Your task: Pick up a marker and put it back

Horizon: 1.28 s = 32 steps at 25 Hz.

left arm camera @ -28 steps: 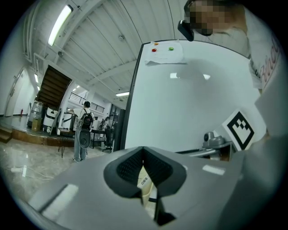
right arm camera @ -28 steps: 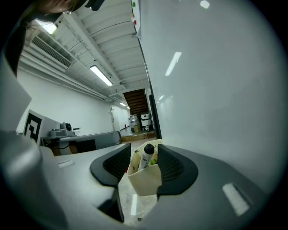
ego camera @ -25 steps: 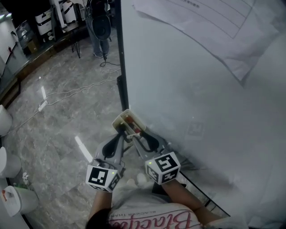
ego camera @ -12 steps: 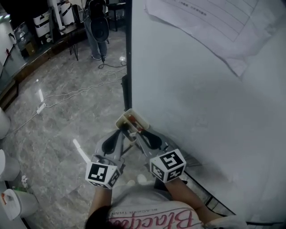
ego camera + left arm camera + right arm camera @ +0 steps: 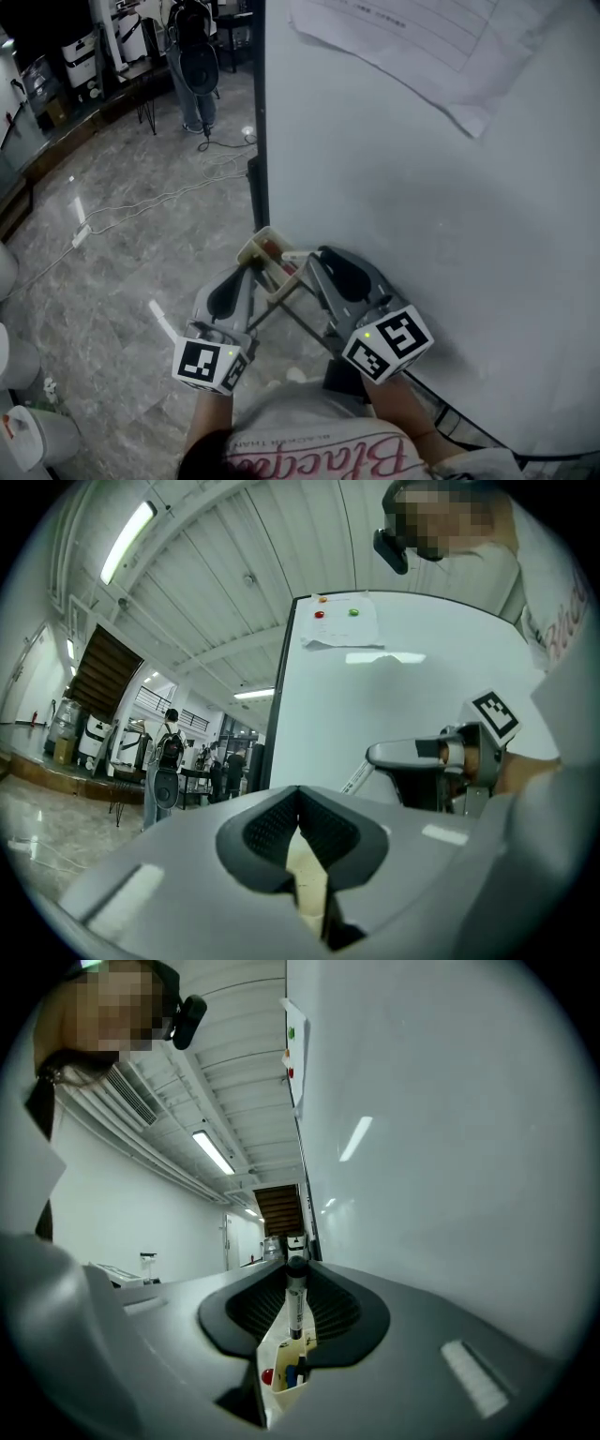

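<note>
At the edge of the whiteboard (image 5: 422, 206), the right gripper (image 5: 296, 1274) is pinching a marker (image 5: 297, 1309) above the tray (image 5: 278, 1361); the left gripper (image 5: 300, 822) is clamping the tray; open floor (image 5: 112, 262) leftward.

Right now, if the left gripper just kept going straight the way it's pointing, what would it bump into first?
The cream marker holder. The left gripper points straight at it, and its fingers already seem closed on the holder's near wall, so pushing on would probably shove the holder itself.

White marker (image 5: 296, 1309) (dark cap at far end) pinched in the right hand-held gripper (image 5: 296, 1279), just above the beige holder (image 5: 279, 1358).
</note>
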Each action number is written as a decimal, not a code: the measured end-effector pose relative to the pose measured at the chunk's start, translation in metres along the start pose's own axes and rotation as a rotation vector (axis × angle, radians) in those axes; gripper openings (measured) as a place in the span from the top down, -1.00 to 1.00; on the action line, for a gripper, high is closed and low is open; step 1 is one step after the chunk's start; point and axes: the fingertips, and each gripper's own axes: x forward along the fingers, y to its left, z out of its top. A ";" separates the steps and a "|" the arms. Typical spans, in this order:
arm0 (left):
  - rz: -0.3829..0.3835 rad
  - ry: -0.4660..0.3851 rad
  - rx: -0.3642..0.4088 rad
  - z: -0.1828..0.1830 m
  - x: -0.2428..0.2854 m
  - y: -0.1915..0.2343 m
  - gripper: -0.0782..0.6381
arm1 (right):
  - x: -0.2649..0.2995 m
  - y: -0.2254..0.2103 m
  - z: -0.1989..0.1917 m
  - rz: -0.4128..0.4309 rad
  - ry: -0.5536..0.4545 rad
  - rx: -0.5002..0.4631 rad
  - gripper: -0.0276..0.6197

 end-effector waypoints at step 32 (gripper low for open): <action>0.016 -0.052 0.083 0.021 -0.017 -0.009 0.79 | 0.020 0.014 -0.039 0.041 0.069 -0.072 0.69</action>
